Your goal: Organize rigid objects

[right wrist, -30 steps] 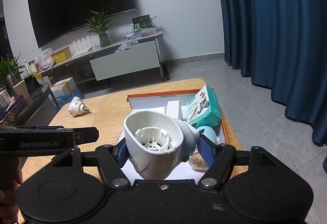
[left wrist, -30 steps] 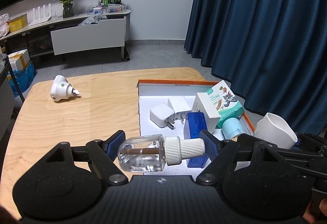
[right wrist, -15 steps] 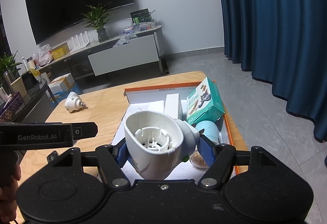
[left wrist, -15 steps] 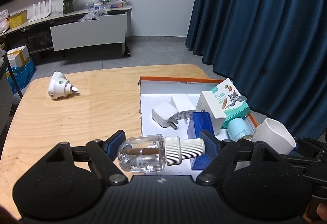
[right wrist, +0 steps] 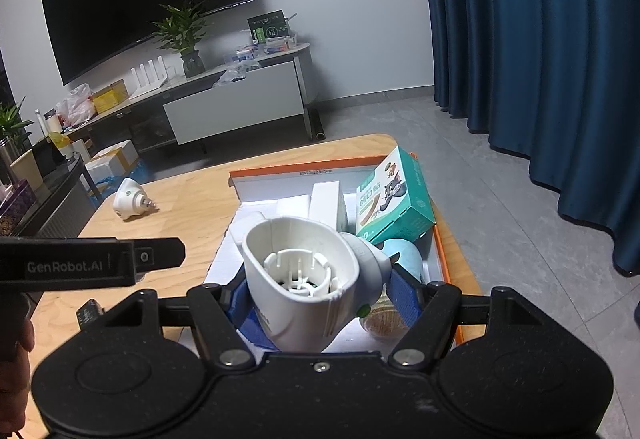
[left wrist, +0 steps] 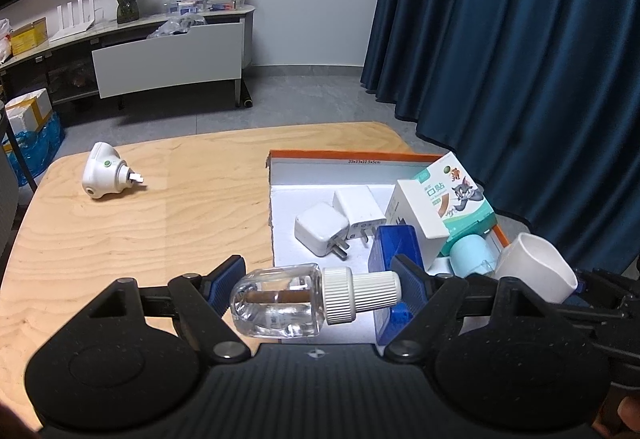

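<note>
A: What are the left jaws (left wrist: 318, 285) doing?

B: They are pinching a clear bottle (left wrist: 308, 299) end to end. Its long axis is lying crosswise between the pads, white cap pointing to the right pad, rounded base to the left. It is hanging over the near left corner of the box (left wrist: 344, 161).

A: And the right jaws (right wrist: 320, 293)?

B: They are pinching a white plug-in heater (right wrist: 308, 279), its open socket facing the camera, over the near end of the same box. The right gripper is sitting just beside the left one, so both are equally near the box. The bottle cap is pointing toward the heater; my guess is the next move is turning on lining that cap up with the socket, or on lowering both into the box.

A: What is lying in the box, counting outward?

B: One blue box (left wrist: 394, 247), one pale blue round thing (left wrist: 472, 253), two white chargers (left wrist: 322, 233), and one teal carton (left wrist: 448, 199) leaning at the far right. Something brownish is showing under the right jaws; I cannot tell what.

A: And beyond?

B: One second white heater (left wrist: 104, 179) is lying on its side on the table (left wrist: 160, 223), well apart to the far left.
</note>
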A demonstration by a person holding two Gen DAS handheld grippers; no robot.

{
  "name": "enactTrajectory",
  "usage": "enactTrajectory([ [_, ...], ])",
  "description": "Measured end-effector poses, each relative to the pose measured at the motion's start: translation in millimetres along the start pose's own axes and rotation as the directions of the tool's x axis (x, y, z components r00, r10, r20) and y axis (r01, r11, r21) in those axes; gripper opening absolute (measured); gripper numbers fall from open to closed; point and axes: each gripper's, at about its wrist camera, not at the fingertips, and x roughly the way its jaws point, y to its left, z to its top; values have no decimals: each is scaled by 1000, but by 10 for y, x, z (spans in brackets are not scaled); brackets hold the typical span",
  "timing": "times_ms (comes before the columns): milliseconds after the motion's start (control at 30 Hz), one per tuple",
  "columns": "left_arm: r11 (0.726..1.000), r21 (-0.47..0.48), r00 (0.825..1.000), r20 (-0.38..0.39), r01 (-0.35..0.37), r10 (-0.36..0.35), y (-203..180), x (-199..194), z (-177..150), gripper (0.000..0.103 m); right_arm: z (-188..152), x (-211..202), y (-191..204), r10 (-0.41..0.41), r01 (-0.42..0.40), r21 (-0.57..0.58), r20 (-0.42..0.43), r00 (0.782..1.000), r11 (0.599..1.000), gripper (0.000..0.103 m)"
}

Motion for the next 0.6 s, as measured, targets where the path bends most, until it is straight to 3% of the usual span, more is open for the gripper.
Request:
enactTrajectory([
  [400,1000,-3,1000,-7,14,-14,15,331,316,81,1,168,-16,8,-8,-17,-2,1000,1000,84],
  [600,999,9,999,-23,35,-35,-51,606,509,81,18,126,-88,15,-15,0,48,999,1000,84],
])
